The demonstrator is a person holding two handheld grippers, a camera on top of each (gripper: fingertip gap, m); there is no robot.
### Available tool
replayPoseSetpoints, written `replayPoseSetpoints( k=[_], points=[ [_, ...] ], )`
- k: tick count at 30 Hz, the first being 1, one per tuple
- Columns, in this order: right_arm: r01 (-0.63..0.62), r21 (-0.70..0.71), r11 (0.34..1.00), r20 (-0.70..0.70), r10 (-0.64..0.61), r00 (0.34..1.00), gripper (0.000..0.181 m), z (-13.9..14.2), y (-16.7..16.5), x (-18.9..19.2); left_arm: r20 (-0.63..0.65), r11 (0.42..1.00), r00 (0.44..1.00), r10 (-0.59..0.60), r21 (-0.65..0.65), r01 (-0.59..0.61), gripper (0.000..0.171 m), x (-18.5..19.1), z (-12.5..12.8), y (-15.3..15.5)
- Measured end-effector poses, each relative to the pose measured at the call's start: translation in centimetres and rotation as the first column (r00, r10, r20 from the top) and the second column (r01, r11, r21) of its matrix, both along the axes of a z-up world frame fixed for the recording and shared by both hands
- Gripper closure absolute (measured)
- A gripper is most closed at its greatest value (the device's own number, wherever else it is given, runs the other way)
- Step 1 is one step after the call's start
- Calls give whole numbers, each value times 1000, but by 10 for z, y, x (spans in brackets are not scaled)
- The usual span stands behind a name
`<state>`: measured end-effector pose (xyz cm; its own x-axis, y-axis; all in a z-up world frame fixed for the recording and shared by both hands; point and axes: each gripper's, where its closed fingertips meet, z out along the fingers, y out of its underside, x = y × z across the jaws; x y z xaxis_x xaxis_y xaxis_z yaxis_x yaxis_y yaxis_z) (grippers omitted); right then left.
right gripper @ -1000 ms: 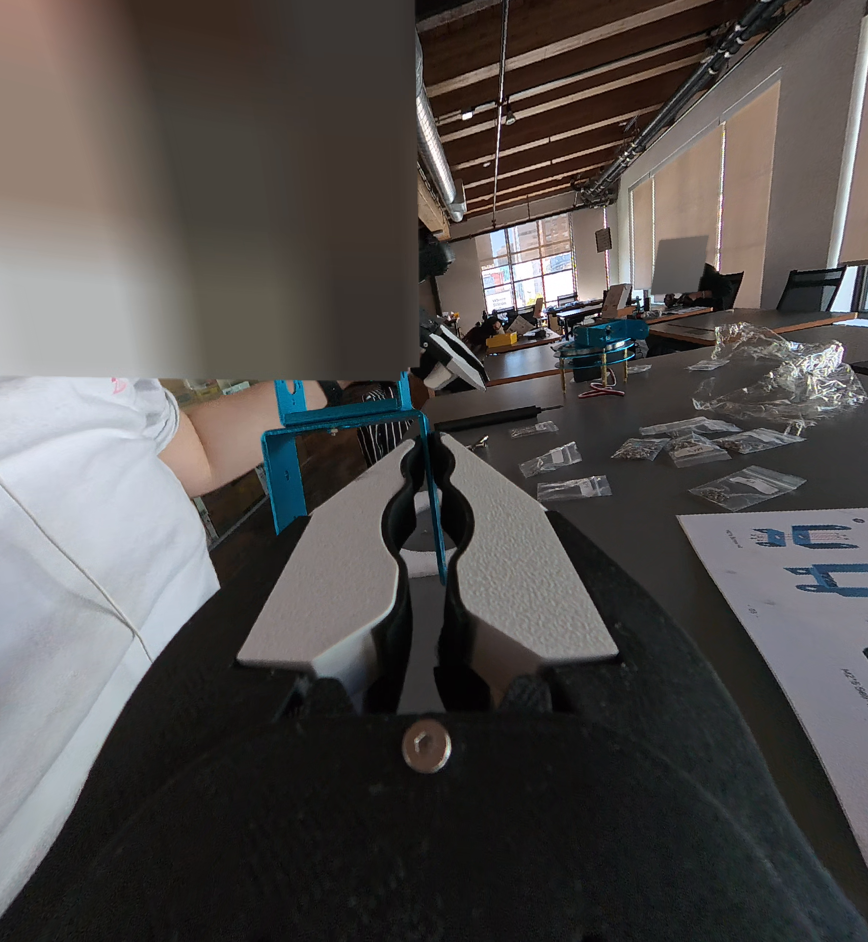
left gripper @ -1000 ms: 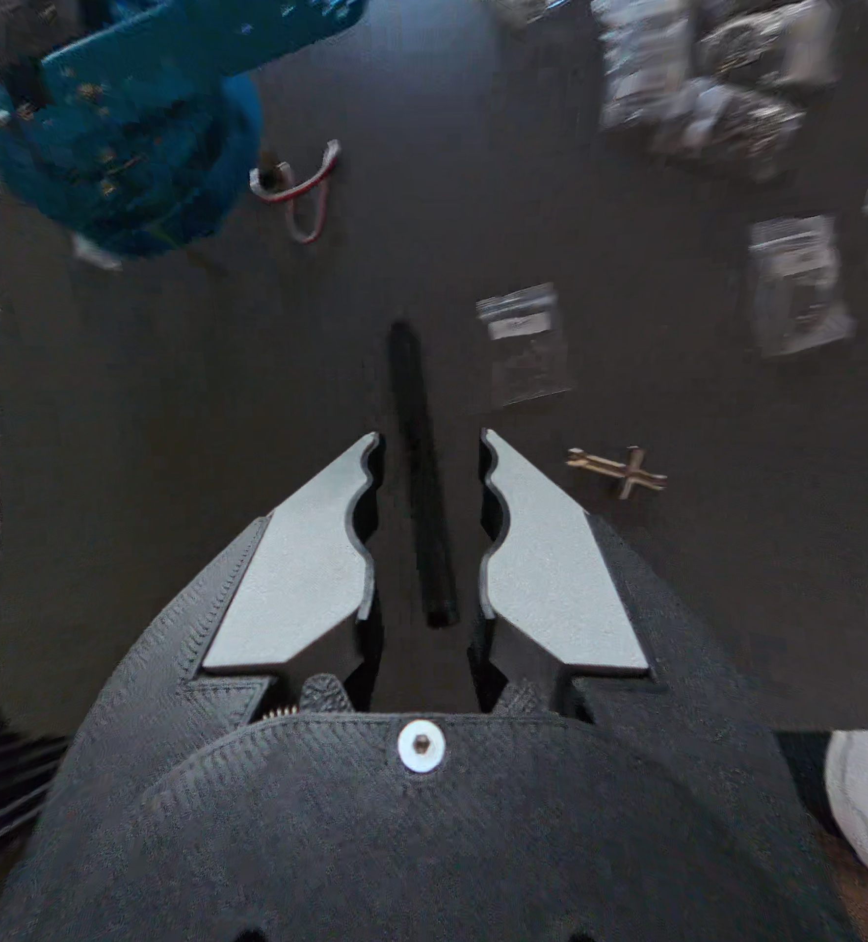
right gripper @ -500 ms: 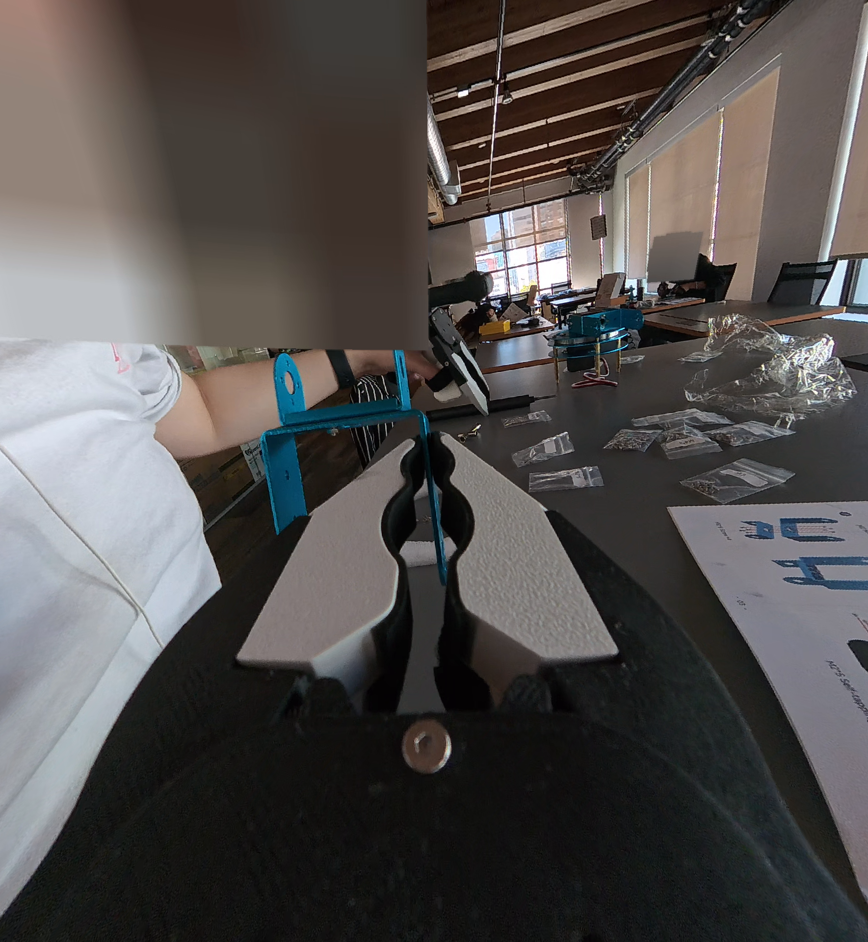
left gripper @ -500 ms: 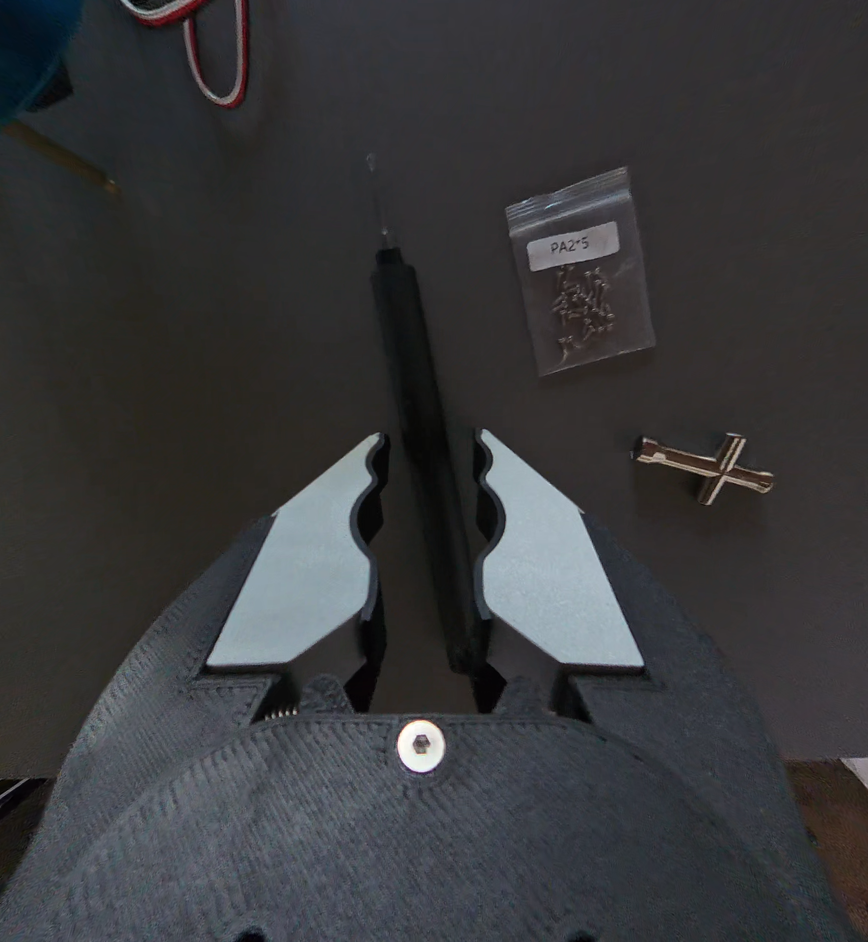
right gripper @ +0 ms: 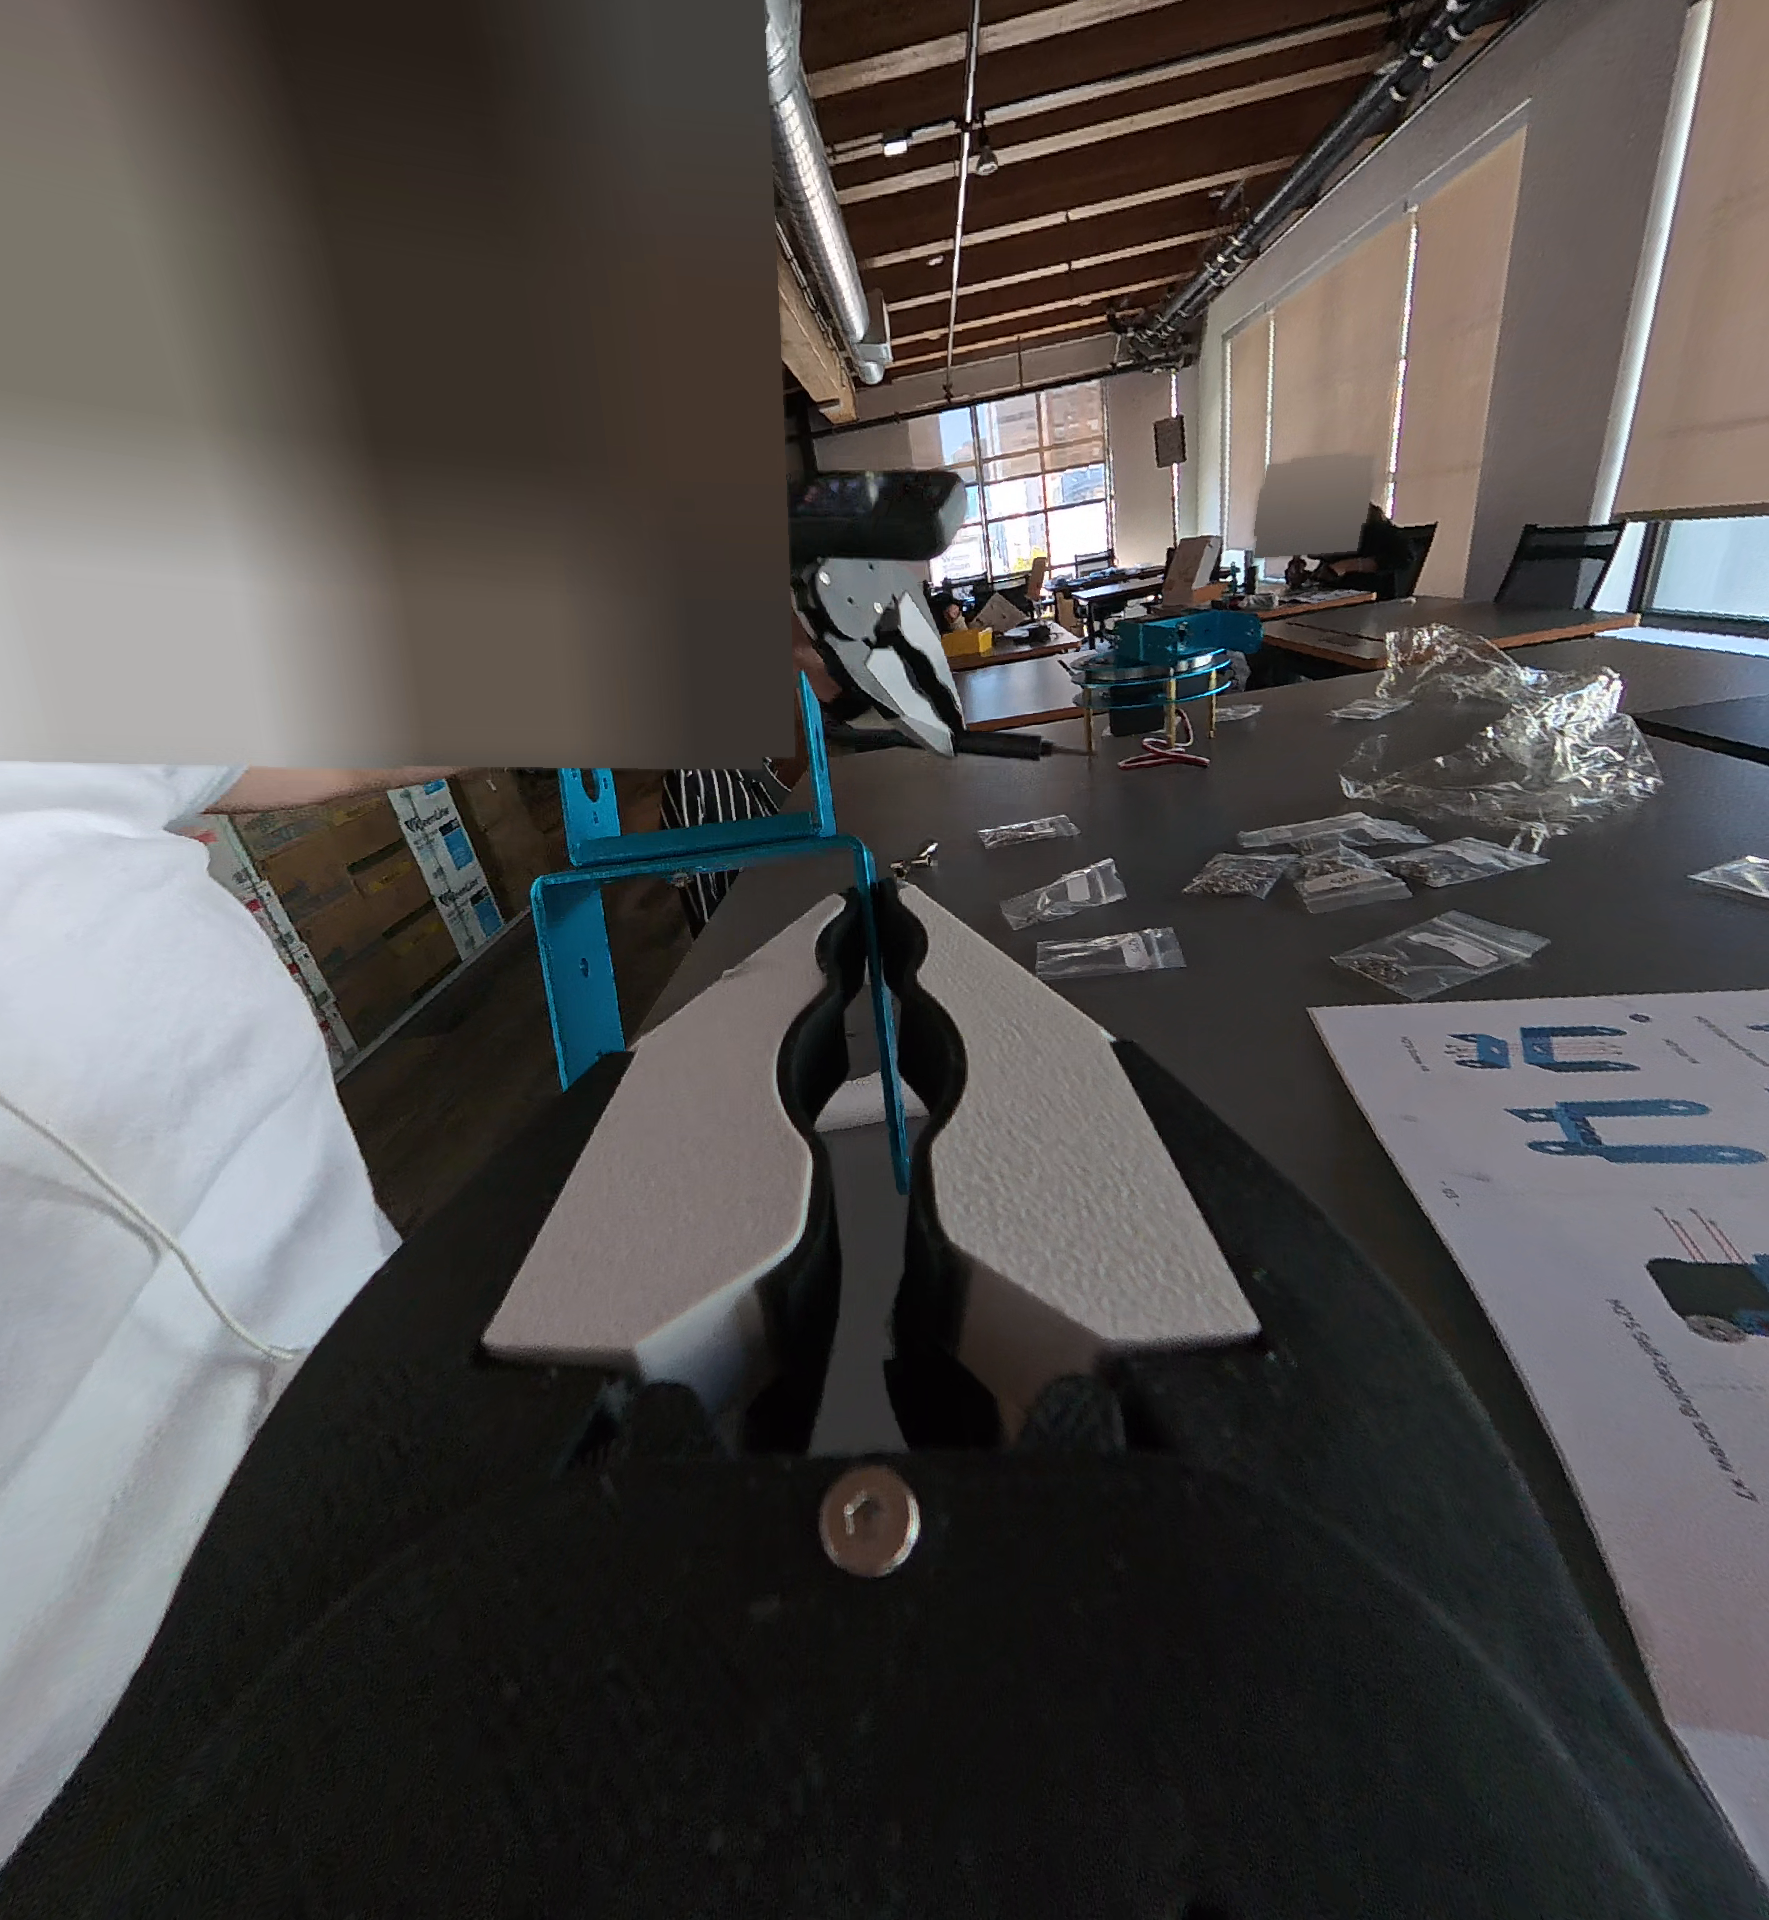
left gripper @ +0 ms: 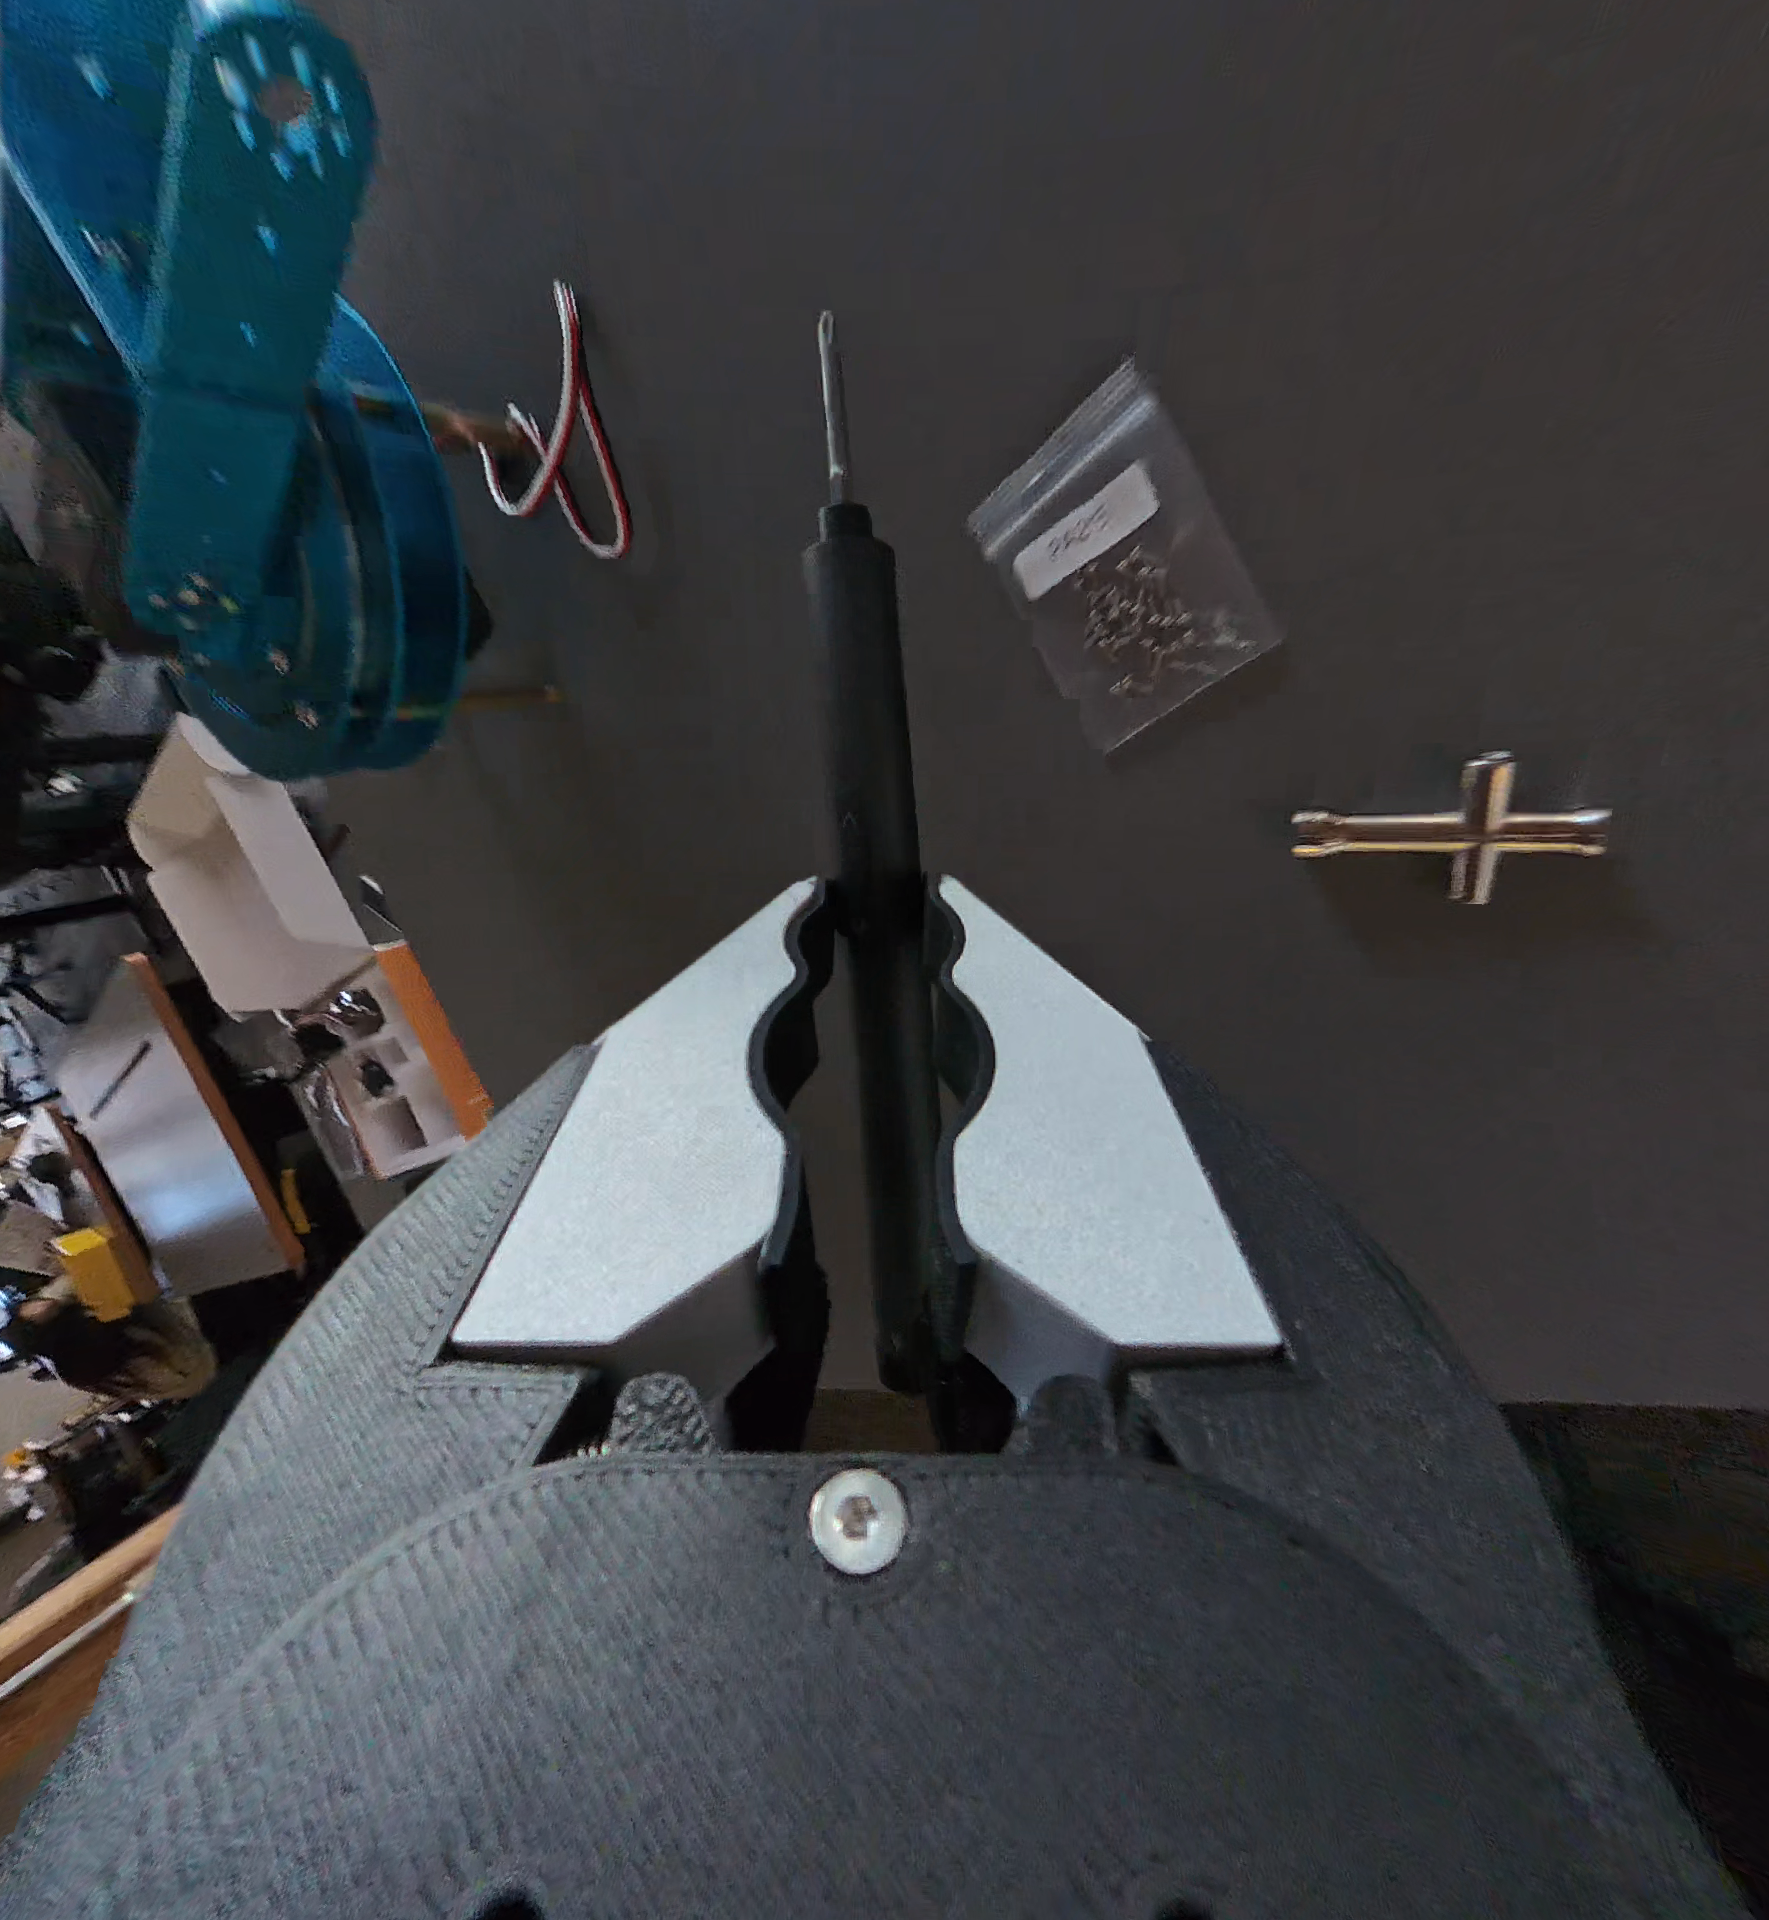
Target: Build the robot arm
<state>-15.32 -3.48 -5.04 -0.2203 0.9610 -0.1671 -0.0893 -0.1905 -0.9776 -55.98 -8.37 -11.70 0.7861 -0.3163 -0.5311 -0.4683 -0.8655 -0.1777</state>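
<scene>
My left gripper (left gripper: 878, 896) is shut on a black screwdriver (left gripper: 864, 727). Its handle runs between both pads and its thin metal tip (left gripper: 830, 405) points away over the dark table (left gripper: 1275, 208). In the right wrist view the left gripper (right gripper: 937, 717) shows far off, holding that screwdriver (right gripper: 1005, 744) just above the table. My right gripper (right gripper: 875, 896) is shut on the thin wall of a blue metal bracket (right gripper: 693, 862). It holds the bracket in the air beside the table's near edge, in front of a person in a white shirt (right gripper: 80, 1143).
A blue round assembly on brass posts (left gripper: 267, 468) (right gripper: 1166, 665) stands by a red-and-white cable (left gripper: 568, 468). A bag of small screws (left gripper: 1124, 592) and a metal cross wrench (left gripper: 1462, 831) lie right of the screwdriver. Several more clear bags (right gripper: 1306, 883), crumpled plastic (right gripper: 1503, 748) and a printed sheet (right gripper: 1638, 1247) lie on the table. The left gripper's tips are roughly 40 centimetres from the right gripper's. The metal cross wrench (left gripper: 1462, 831) is closer to my left gripper, around 9 centimetres from its tips; the right tips are 35 centimetres off.
The left jaws closed on the screwdriver handle, which earlier lay loose between open pads on the table, and the gripper has tilted up with it. The right gripper kept its hold on the blue bracket.
</scene>
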Motion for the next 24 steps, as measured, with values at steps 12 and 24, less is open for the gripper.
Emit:
replayPoseSetpoints(
  k=[12,24],
  points=[
    [86,44,995,47,-88,995,181,-8,14,2,103,720,715,-691,22,693,156,269,92,12],
    [75,63,995,88,-80,993,181,-15,9,-3,128,492,502,-855,-105,864,156,312,89,4]
  ],
)
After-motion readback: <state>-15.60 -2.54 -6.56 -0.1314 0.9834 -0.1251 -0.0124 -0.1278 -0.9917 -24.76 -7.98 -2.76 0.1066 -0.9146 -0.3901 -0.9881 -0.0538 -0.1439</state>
